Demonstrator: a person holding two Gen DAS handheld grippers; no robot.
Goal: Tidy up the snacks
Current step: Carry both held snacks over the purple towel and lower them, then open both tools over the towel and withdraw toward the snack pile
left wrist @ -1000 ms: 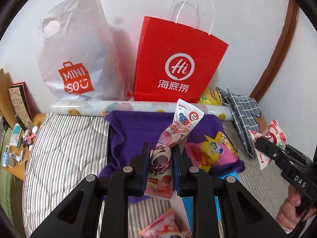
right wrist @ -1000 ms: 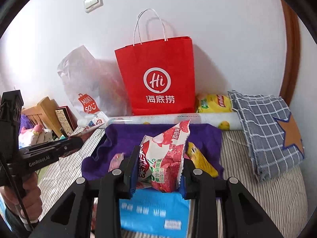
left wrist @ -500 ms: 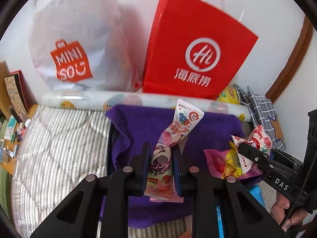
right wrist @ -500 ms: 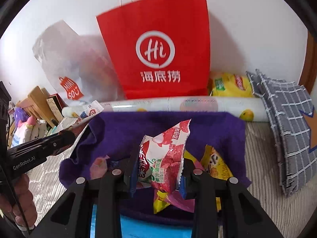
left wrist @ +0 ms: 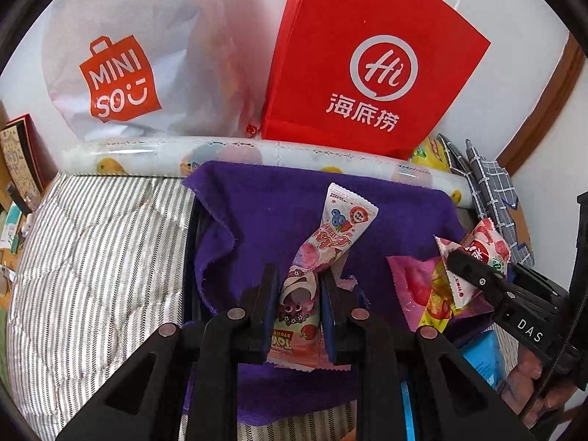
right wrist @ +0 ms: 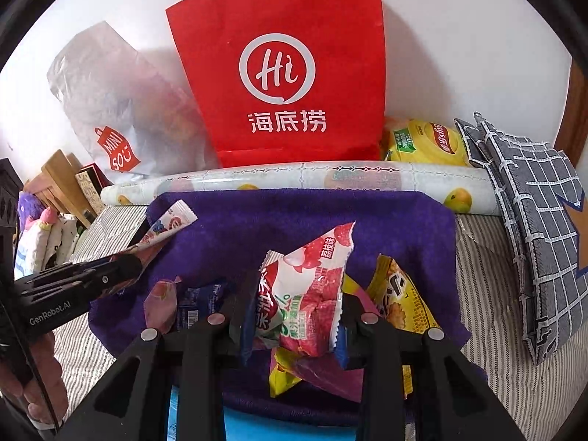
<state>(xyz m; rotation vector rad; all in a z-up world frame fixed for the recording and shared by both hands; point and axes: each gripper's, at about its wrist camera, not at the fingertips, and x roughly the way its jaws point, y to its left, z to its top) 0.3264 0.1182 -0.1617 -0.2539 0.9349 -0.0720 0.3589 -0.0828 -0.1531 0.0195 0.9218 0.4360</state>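
Observation:
My left gripper [left wrist: 298,286] is shut on the lower end of a long pink cone-shaped snack packet [left wrist: 330,235]. It hangs low over a purple cloth [left wrist: 264,205] spread on the bed. My right gripper [right wrist: 294,301] has a red-and-white lychee snack packet [right wrist: 312,279] between its pads, which still press on it as the jaws are opening. It hovers over the same purple cloth [right wrist: 294,213]. Lying on the cloth are a yellow packet [right wrist: 400,301], a dark blue packet [right wrist: 198,301] and a pink one [right wrist: 161,301]. Each gripper appears at the edge of the other's view.
A red paper bag [right wrist: 279,73] and a white plastic bag [left wrist: 121,73] lean on the wall behind a patterned roll [right wrist: 330,178]. A yellow packet [right wrist: 426,139] and a checked grey cloth [right wrist: 533,220] lie at the right. Striped bedding [left wrist: 92,250] lies left; a blue box [left wrist: 481,356] sits near.
Both grippers have sunk and moved forward over the purple cloth, each still carrying its packet. The bags at the wall look larger and closer.

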